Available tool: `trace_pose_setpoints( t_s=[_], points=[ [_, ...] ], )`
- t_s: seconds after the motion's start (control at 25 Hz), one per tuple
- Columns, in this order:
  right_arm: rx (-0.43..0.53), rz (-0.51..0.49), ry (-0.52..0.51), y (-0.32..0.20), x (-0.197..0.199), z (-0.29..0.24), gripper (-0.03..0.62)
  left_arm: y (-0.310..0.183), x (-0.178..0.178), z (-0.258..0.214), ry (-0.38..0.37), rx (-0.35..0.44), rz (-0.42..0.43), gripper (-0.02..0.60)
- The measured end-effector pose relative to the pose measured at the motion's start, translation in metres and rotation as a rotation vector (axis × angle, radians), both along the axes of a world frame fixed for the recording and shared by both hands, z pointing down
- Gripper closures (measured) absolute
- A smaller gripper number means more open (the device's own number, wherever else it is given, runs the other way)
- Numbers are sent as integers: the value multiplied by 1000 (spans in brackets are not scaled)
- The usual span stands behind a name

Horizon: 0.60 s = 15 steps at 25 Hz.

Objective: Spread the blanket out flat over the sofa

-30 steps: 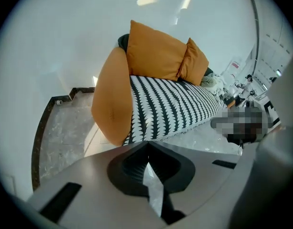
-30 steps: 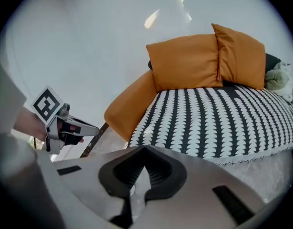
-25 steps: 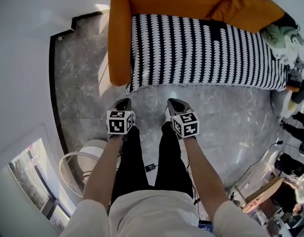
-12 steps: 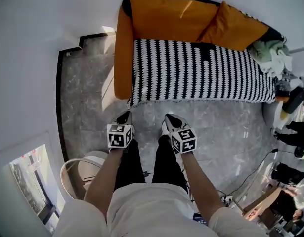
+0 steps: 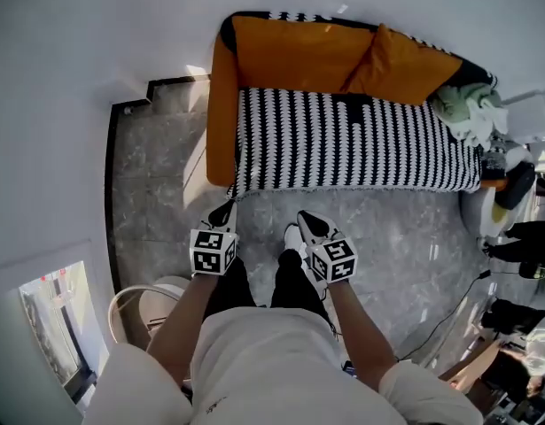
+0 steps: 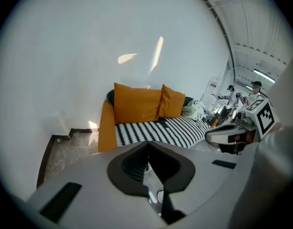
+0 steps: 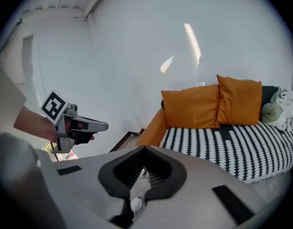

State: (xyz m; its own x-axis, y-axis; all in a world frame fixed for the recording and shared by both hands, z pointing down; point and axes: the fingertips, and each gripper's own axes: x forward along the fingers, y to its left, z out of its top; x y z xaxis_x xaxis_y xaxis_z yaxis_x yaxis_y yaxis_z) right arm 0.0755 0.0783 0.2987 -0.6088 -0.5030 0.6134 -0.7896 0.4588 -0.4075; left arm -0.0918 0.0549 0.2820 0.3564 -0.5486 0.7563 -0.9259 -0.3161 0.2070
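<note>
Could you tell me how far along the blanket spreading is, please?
Done: the blanket lies flat across the sofa seat, its edge hanging over the front. In hand: nothing; the left gripper and right gripper are shut, empty, clear of it. Left: apparently nothing.

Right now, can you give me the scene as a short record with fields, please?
blanket: black-and-white stripes, lying spread over the sofa seat
sofa: orange, against the white wall
cushions: two, orange, standing at the back of the seat
left gripper: fingers together, empty, apart from the blanket
right gripper: fingers together, empty, apart from the blanket
</note>
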Motion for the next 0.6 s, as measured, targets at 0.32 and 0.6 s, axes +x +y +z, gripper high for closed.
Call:
trace_pose_setpoints(
  t_s=[0.32, 0.6],
  points=[
    [92, -34, -71, -4, 4, -66, 569, -6, 19, -58, 20, 86, 6, 563],
    [170, -123, -111, -8, 8, -111, 569, -17, 49, -109, 55, 185, 18, 563]
  ],
)
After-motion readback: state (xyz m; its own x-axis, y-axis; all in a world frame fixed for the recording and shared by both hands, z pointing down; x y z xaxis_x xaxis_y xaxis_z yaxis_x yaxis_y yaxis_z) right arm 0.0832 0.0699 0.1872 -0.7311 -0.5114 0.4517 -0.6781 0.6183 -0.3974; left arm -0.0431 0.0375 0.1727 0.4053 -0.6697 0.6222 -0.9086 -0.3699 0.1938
